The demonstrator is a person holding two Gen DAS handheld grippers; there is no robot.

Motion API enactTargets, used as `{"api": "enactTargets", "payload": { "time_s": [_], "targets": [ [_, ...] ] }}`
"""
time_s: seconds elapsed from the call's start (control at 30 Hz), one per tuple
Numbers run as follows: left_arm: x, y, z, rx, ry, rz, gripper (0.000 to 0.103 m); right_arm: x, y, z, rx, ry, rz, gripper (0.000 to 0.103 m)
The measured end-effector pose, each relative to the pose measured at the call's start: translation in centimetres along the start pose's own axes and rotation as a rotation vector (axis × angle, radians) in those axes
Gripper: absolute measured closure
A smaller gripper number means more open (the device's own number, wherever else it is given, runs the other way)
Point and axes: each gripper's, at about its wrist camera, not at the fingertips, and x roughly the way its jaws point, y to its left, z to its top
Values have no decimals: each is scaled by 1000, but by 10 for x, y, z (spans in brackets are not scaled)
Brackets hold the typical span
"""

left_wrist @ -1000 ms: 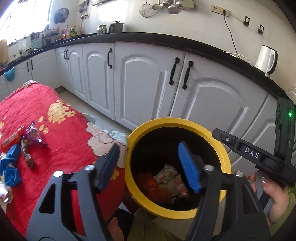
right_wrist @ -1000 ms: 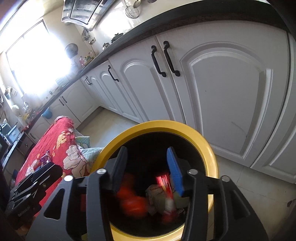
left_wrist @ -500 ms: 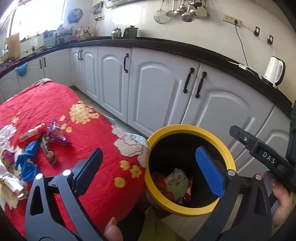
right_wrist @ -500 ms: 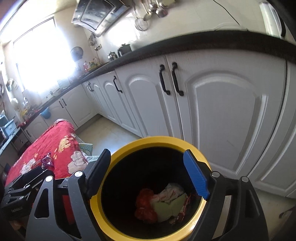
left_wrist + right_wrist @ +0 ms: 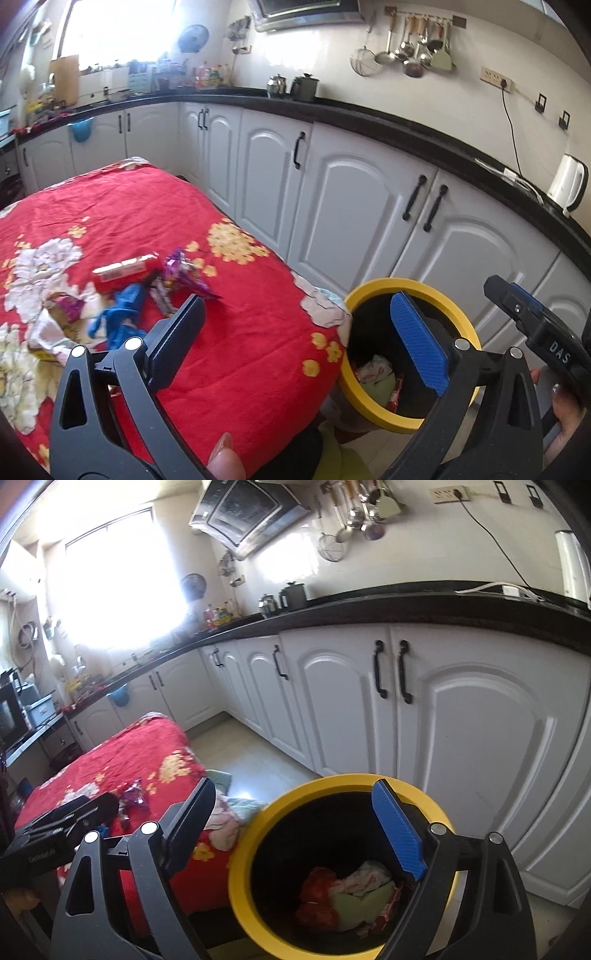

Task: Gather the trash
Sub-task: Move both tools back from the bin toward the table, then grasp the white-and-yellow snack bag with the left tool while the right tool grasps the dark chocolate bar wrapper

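A yellow-rimmed black bin (image 5: pixel 406 288) stands on the floor beside the table; it also shows in the right wrist view (image 5: pixel 347 781) with red, white and green wrappers (image 5: pixel 347 893) inside. My left gripper (image 5: pixel 295 339) is open and empty, above the table's near edge and the bin. My right gripper (image 5: pixel 295 830) is open and empty above the bin's rim. Several wrappers lie on the red floral tablecloth (image 5: pixel 129 206): a red packet (image 5: pixel 123 273), a purple one (image 5: pixel 181 273), a blue one (image 5: pixel 123 314).
White cabinets (image 5: pixel 351 206) under a black counter (image 5: pixel 406 125) run behind the bin. A white kettle (image 5: pixel 567 186) stands on the counter at right. A narrow strip of tiled floor (image 5: pixel 243 757) lies between table and cabinets.
Both grippers opened wide and rose away from the bin. The left gripper swung left toward the table. The wrappers that dropped now rest in the bin.
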Motion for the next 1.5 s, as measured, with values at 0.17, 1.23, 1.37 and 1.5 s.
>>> {"api": "enactTargets", "payload": {
  "time_s": [0.17,1.23,1.37,1.5],
  "targets": [
    [-15,18,5,-21,-38,28,11,-3,24,3,-42,1,40,19],
    [-69,125,17,-204,-147,183,11,-6,137,-3,-219,30,191,19],
    [-74,139,15,-232,-146,206,11,-2,149,-6,-235,40,214,19],
    [-79,153,13,-258,-139,233,11,5,164,-9,-255,51,236,19]
  ]
}}
